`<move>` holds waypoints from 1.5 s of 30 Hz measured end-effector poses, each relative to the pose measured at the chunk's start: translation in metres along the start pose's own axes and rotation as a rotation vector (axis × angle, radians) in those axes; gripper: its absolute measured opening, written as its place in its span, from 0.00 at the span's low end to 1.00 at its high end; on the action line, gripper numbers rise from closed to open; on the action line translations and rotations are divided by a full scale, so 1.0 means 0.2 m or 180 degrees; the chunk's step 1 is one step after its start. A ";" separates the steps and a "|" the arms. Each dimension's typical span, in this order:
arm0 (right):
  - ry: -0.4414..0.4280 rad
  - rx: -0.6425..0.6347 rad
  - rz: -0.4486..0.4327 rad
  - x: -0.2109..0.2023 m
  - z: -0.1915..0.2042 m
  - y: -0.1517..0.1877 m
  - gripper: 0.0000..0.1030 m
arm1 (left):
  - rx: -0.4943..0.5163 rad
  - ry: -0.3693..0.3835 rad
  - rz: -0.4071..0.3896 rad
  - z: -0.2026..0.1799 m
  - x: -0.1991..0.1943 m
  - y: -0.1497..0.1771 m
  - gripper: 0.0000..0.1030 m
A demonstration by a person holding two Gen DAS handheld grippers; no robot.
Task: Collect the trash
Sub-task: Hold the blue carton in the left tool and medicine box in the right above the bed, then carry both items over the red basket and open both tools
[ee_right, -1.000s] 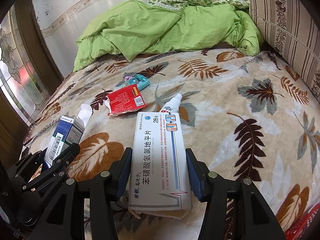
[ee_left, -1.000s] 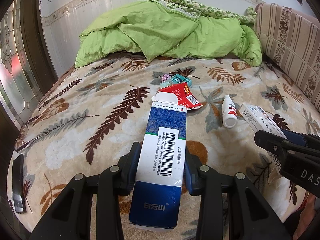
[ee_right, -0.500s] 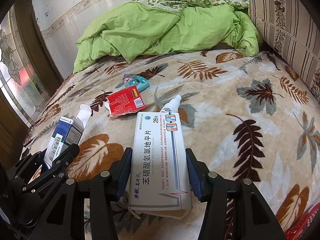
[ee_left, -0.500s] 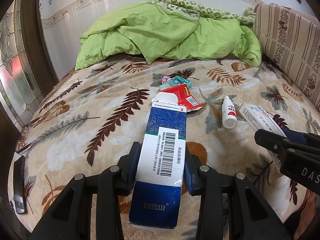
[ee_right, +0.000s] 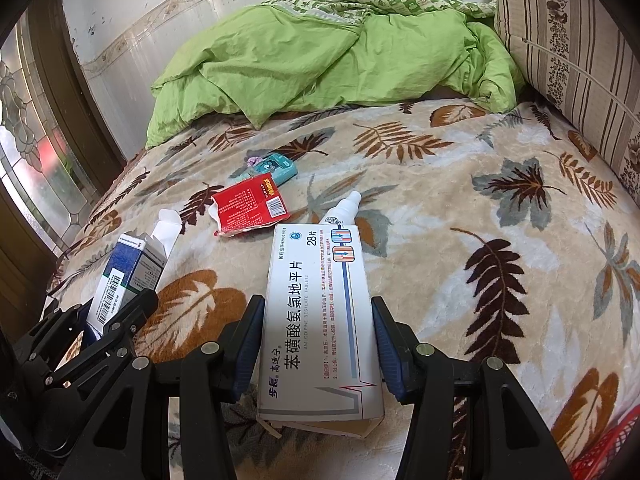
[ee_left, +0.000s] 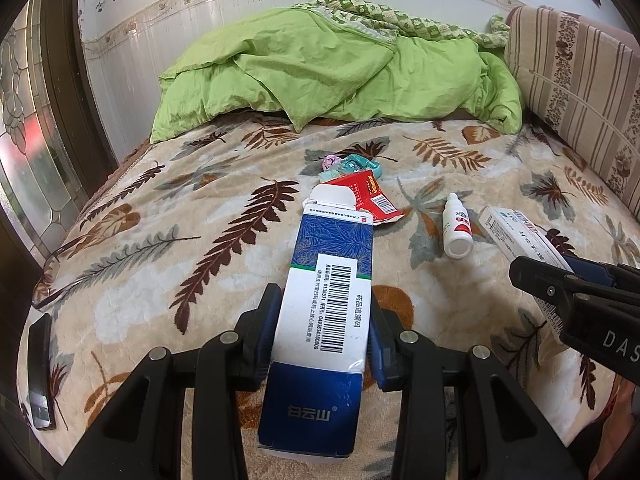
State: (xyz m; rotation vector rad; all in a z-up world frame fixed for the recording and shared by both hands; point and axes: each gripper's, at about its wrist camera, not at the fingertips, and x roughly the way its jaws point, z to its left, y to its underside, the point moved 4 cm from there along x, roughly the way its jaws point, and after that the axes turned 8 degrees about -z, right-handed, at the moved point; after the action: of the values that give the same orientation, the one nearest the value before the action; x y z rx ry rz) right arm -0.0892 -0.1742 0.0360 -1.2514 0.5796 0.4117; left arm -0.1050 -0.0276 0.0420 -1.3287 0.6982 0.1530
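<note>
Nothing has moved: left tool [ee_left: 323, 332] stays clamped on blue carton [ee_left: 326, 280], right tool [ee_right: 316, 344] on white tablet box [ee_right: 320, 320], both above the bed [ee_right: 460, 200]. Risk: thin cartons crush or slip; red packet [ee_right: 250, 204], dropper bottle [ee_left: 457, 232] remain.

Taking the red packet [ee_right: 250, 209] as landmark: behind it, touching, lay a teal packet [ee_right: 276, 167]; just right of it lay a white dropper bottle [ee_right: 340, 210]. Right of the bottle, the leaf-patterned blanket [ee_right: 500, 200] ran bare to the striped cushion [ee_right: 580, 48]. Left of the packet it lay bare too. Well behind, a bunched green quilt [ee_right: 320, 60] blocked the far side.
</note>
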 end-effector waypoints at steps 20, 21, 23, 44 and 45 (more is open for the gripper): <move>-0.0001 0.0147 -0.0127 -0.09 -0.02 0.01 0.54 | 0.0027 0.0024 -0.0040 -0.02 -0.06 0.00 0.36; -0.0009 0.0161 -0.0127 -0.10 -0.03 0.01 0.54 | 0.0034 0.0029 -0.0043 -0.02 -0.06 0.00 0.36; -0.0032 0.0203 -0.0148 -0.13 -0.04 0.02 0.54 | 0.0037 0.0055 -0.0038 -0.01 -0.07 -0.01 0.36; -0.0146 0.0678 -0.0274 -0.67 -0.29 0.13 0.54 | 0.0287 0.0411 -0.0156 -0.11 -0.23 -0.10 0.36; -0.0145 0.0687 -0.0300 -0.70 -0.31 0.14 0.54 | 0.0297 0.0444 -0.0159 -0.11 -0.22 -0.11 0.36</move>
State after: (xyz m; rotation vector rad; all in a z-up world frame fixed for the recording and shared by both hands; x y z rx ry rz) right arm -0.2274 -0.2228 0.0895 -1.0551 0.5100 0.2899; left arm -0.1374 -0.0418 0.0834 -1.2744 0.7799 -0.0126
